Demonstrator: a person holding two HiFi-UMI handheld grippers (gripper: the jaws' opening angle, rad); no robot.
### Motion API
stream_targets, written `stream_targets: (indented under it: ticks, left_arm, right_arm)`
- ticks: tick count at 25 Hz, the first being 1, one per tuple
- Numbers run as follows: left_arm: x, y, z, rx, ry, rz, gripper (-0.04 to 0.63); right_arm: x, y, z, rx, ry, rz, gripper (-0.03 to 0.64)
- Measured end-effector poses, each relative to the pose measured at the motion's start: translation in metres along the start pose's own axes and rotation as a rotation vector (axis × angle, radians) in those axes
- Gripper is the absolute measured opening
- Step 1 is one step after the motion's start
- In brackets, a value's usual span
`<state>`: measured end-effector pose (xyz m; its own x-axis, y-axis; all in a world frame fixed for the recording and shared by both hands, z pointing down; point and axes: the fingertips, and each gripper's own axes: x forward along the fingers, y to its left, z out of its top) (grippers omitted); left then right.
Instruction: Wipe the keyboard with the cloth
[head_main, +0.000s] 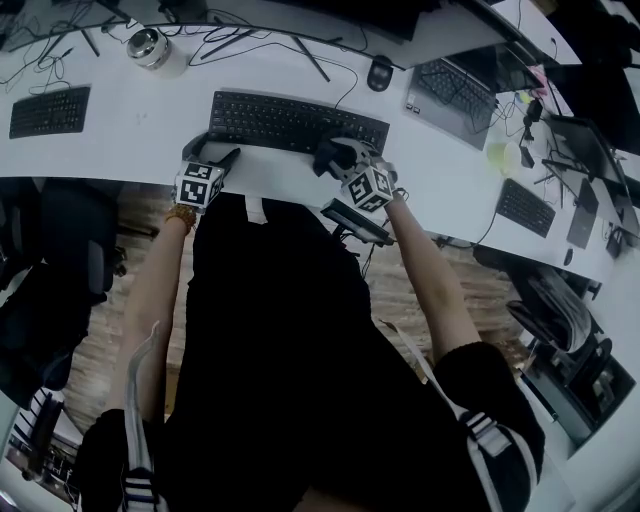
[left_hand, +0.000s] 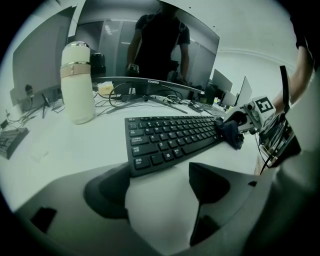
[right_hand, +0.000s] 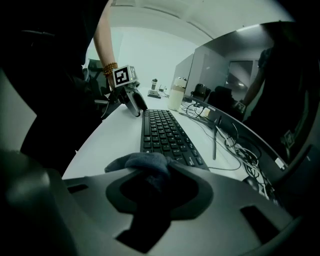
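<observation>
We saw the long black keyboard (head_main: 297, 122) lying on the white tabletop (head_main: 130, 140) in the upper middle of the head view, with a gripper at each of its lower corners. The right gripper (head_main: 352, 165) sat at the keyboard's lower right corner, and its fingers (right_hand: 190, 192) were closed on the crumpled dark blue-grey cloth (right_hand: 145, 165). In the right gripper view the cloth bulged out above the fingers at the bottom centre, resting at the near end of the keyboard, whose rows of keys ran away toward the upper middle of the frame. The left gripper (head_main: 213, 168) rested by the keyboard's lower left corner, tilted down toward the tabletop. In its own view its fingers (left_hand: 209, 181) stood apart with only bare tabletop between them, and the keyboard's near corner lay just beyond the left-hand finger. A tall white cylindrical bottle (left_hand: 77, 82) stood in the upper left of that view, well apart from the keyboard. A black mouse (head_main: 379, 72) lay above the keyboard's right end.
</observation>
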<state>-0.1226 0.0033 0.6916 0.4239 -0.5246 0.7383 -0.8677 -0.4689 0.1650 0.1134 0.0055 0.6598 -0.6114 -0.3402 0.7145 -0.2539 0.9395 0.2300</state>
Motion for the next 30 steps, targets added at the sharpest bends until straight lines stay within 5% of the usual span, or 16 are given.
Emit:
stream_targets:
  ticks: [10,30]
  left_arm:
    - [0.000,-0.002,0.003,-0.022,0.007,-0.020,0.362]
    - [-0.001,-0.001,0.000,-0.017,0.004,-0.012,0.373]
  right_arm:
    - [0.031,0.008,0.037,-0.058,-0.049,0.071,0.097]
    - [0.048,0.010,0.056,-0.068,-0.056,0.069,0.095]
